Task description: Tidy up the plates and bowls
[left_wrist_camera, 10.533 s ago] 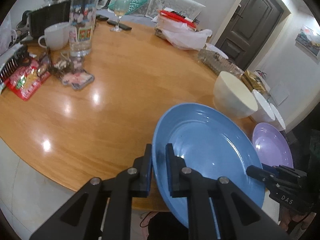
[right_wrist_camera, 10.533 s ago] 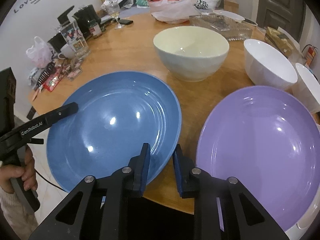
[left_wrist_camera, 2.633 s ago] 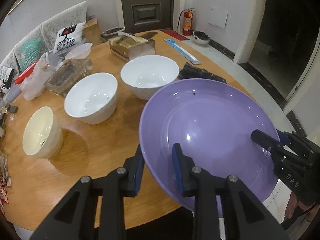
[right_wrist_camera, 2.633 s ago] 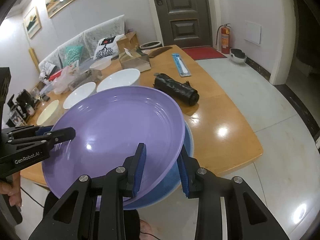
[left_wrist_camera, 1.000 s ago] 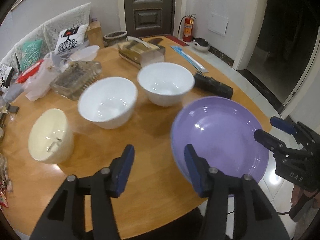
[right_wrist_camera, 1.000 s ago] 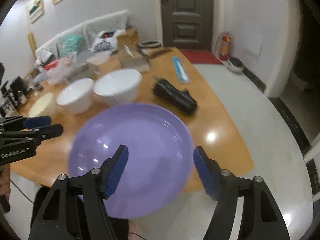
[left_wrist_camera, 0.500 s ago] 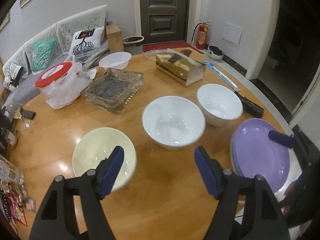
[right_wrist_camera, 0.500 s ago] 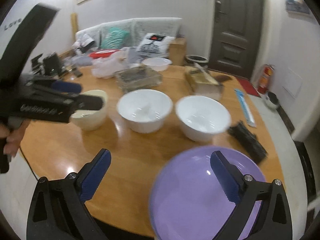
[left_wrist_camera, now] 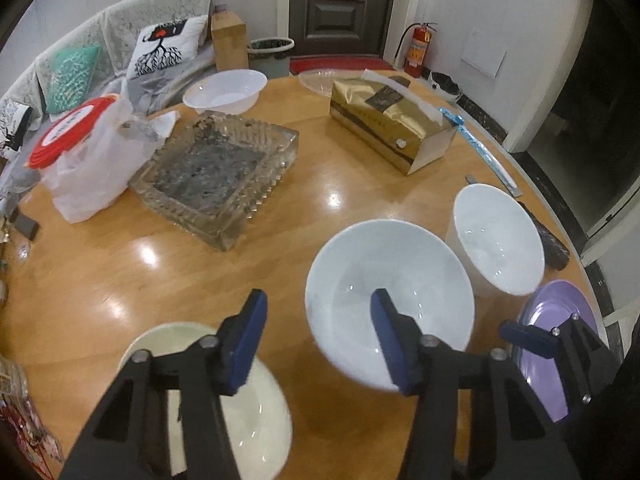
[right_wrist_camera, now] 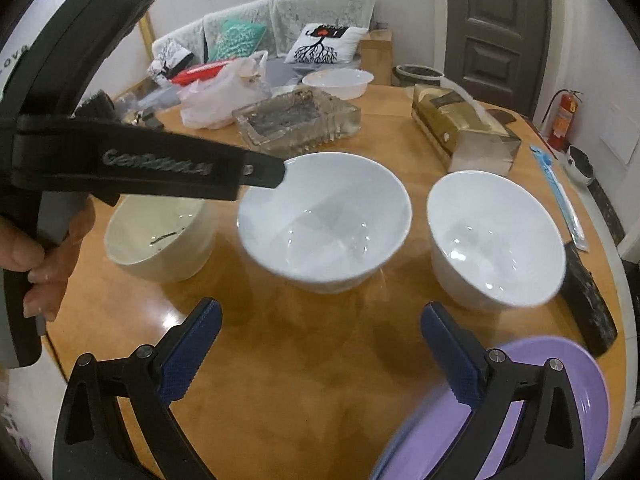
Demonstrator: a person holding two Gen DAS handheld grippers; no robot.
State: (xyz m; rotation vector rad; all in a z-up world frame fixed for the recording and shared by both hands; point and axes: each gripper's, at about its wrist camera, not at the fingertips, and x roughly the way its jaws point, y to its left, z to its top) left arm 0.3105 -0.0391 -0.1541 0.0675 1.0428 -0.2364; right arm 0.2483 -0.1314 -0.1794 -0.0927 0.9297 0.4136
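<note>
Three bowls stand in a row on the round wooden table: a cream bowl, a white bowl and a second white bowl. The purple plate lies at the table's near right edge, on a blue plate whose rim barely shows. My left gripper is open and empty, between the cream bowl and the first white bowl. My right gripper is open and empty, in front of the white bowls.
A glass tray, a gold box, a plastic bag with a red lid and a small white bowl sit farther back. A black roll lies by the right edge.
Both grippers let go of the purple plate, now stacked on the blue one, and opened wide. They swung left toward the bowls; the left now hovers over them.
</note>
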